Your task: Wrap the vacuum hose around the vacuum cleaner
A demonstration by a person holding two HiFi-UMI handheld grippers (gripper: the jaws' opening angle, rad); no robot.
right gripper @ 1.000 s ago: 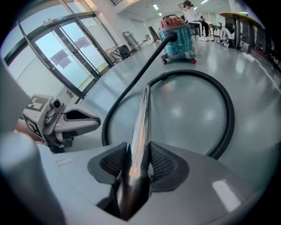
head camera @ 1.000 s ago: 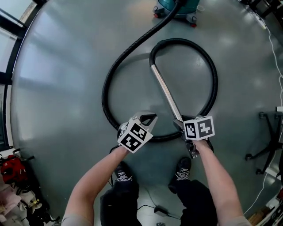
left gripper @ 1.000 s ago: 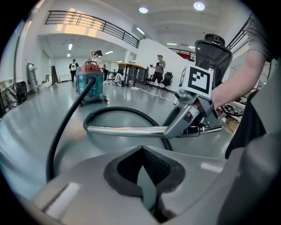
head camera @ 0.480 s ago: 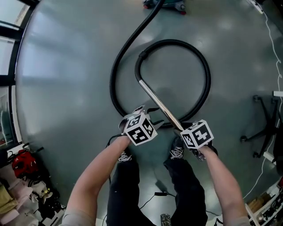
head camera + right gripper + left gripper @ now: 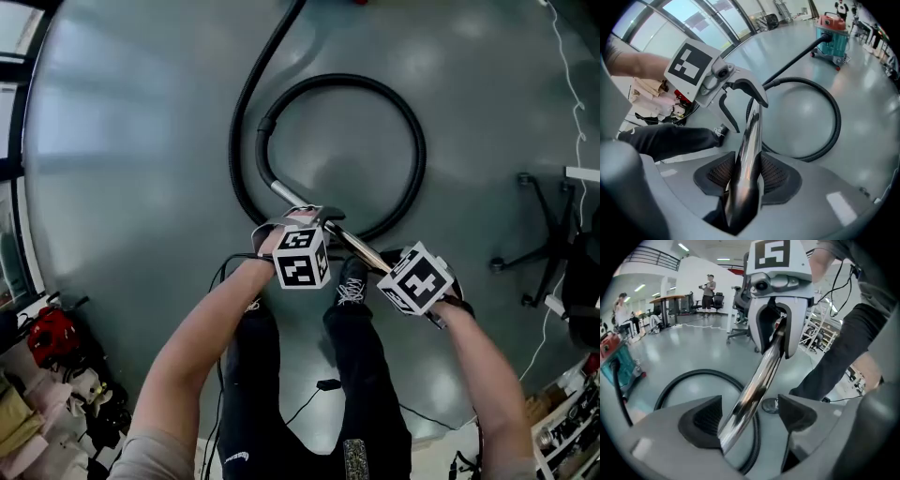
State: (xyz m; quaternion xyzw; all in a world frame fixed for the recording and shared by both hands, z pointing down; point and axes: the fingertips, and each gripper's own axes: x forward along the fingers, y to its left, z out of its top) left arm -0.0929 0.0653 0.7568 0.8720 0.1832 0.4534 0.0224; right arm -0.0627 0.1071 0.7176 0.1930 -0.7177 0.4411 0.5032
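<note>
Fingers [image 5: 776,174] of your right gripper [image 5: 746,176] are clamped on the metal tube [image 5: 751,136], one pad on each side of it. Your left gripper [image 5: 751,414] sits farther along the tube with its fingers [image 5: 705,419] spread wide. The tube passes between them, close against one pad and well apart from the other. You hold the tube tilted above the grey floor [image 5: 131,141]. From the tube's far end the black hose [image 5: 414,141] curls in one open loop on the floor. It then passes beneath the tube and runs off to the vacuum cleaner [image 5: 832,29], which stands well apart from the tube. Your shoe [image 5: 352,286] rests on the floor near the tube's clamped end.
</note>
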